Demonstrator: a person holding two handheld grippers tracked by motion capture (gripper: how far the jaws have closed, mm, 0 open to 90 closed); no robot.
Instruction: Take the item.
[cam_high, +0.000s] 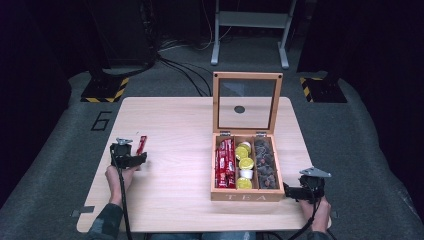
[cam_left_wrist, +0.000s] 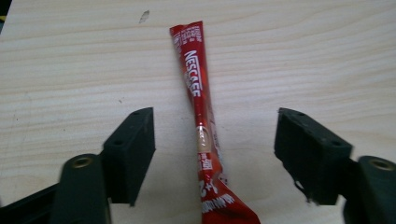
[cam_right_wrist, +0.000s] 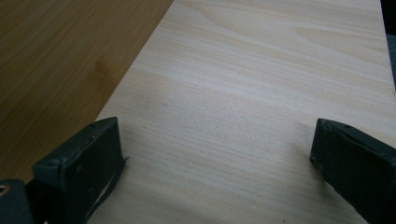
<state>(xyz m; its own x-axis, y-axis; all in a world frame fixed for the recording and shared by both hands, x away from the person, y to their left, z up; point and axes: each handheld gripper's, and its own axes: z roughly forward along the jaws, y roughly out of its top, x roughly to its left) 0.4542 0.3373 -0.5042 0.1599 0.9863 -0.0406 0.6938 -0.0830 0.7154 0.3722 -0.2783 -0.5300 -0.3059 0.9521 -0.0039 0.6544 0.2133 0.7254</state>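
A red Nescafe stick sachet (cam_left_wrist: 201, 126) lies flat on the light wood table (cam_high: 170, 150); from above the sachet (cam_high: 141, 145) is near the table's left edge. My left gripper (cam_left_wrist: 215, 149) is open, one jaw on each side of the sachet's lower half, neither touching it. In the high view the left gripper (cam_high: 131, 157) sits just behind the sachet. My right gripper (cam_right_wrist: 215, 154) is open over bare table, right beside the wooden tea box's side wall (cam_right_wrist: 56, 70). From above the right gripper (cam_high: 300, 190) rests at the box's front right corner.
The wooden tea box (cam_high: 247, 195) stands open with its glass lid (cam_high: 246, 102) upright. Its compartments hold red sachets (cam_high: 225, 162), yellow-lidded cups (cam_high: 244, 165) and dark packets (cam_high: 265, 162). A metal stand (cam_high: 250, 30) and cables lie on the floor beyond the table.
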